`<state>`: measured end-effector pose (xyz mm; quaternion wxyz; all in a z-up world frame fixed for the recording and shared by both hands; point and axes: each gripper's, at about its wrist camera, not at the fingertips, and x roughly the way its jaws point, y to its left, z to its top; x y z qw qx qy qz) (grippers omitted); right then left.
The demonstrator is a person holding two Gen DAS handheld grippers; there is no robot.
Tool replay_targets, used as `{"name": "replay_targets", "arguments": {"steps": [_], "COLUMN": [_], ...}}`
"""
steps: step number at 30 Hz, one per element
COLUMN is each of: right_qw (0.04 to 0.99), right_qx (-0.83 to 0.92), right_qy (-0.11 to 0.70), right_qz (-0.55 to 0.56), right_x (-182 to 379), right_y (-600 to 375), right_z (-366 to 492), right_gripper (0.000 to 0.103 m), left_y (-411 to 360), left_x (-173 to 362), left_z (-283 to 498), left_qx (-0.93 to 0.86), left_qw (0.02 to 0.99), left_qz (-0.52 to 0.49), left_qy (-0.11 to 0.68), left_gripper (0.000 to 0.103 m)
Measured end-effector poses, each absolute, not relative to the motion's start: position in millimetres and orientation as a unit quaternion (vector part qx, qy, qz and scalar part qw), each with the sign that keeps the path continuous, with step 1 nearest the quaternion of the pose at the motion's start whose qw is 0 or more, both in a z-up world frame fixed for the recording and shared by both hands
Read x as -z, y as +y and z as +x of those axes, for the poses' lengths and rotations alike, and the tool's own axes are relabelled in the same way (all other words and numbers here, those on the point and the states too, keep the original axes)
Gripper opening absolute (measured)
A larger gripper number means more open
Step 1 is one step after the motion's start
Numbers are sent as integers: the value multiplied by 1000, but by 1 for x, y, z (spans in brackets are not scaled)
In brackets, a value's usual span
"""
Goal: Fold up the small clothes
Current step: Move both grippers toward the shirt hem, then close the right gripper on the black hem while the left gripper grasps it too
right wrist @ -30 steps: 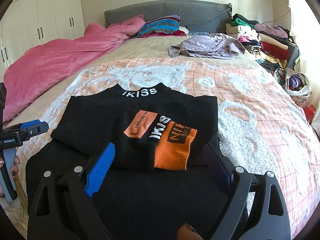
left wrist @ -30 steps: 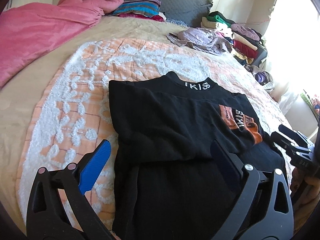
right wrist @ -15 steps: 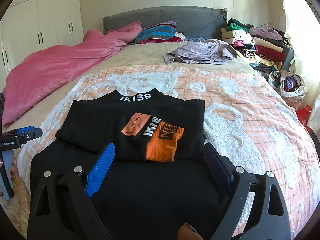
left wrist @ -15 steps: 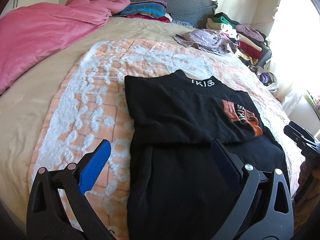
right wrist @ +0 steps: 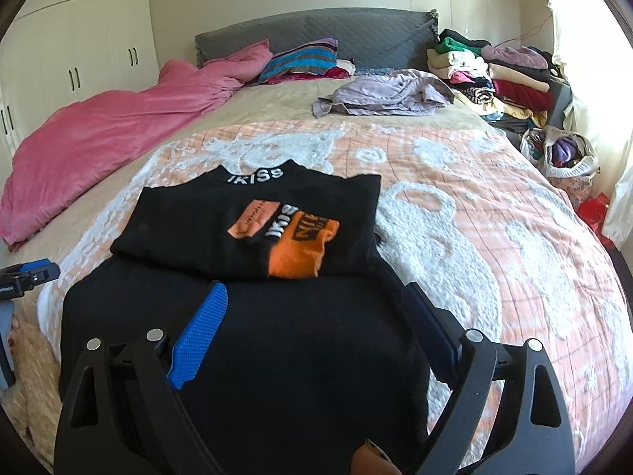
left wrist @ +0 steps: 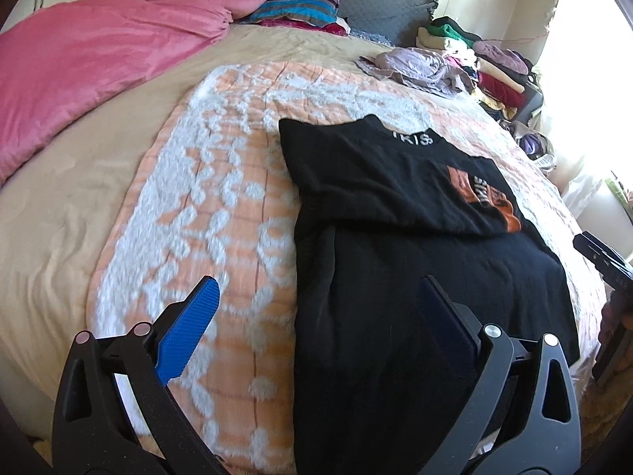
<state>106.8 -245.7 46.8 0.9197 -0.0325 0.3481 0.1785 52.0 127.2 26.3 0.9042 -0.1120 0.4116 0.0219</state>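
Black sweater (right wrist: 253, 316) lies under both wide-apart hand-held grippers; only the right wrist view shows the wardrobe (right wrist: 79, 47) fully.

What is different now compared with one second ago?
Both grippers, left gripper and right gripper, drew back from the black sweater, which now looks farther off. Nothing was taken or released. The sweater stays half folded on the bedspread; fingers stay open.

Sunlit bedroom: white wardrobe (right wrist: 75, 59) at left, grey headboard (right wrist: 316, 35), bright curtained window (left wrist: 585, 79) at right
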Motion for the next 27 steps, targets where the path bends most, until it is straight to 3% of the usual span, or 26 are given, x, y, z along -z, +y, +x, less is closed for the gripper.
{"name": "replay_targets", "arguments": {"steps": [4,12,14,18,22,27], "right_qw": [919,916,914,912,910,907], "right_qx": [-174,-172,-172,-170,-167,-166], "right_qy": [352,362,366,372,379,387], "right_qz": [-29,-24,-24,-26,-23,-16], "right_x": [-44,-39,-37,-34,-28,-22], "right_y": [-255,-270,-274,-280,-289,-299], "right_z": [97,84,80,73,65,56], "right_gripper": [89,89,89,89,89,89], "left_y": [128,128,129,129,128,122], "left_x": [-22,-5,1,11,19,26], "left_z": [38,16,11,3,-4,-15], "left_qx": [-16,6,12,19,29,31], "left_qw": [902,888,882,875,867,861], "left_qz": [-112,-137,-144,-151,-168,-171], "left_qy": [417,439,448,459,469,479], "left_gripper": [91,67,57,53,43,43]}}
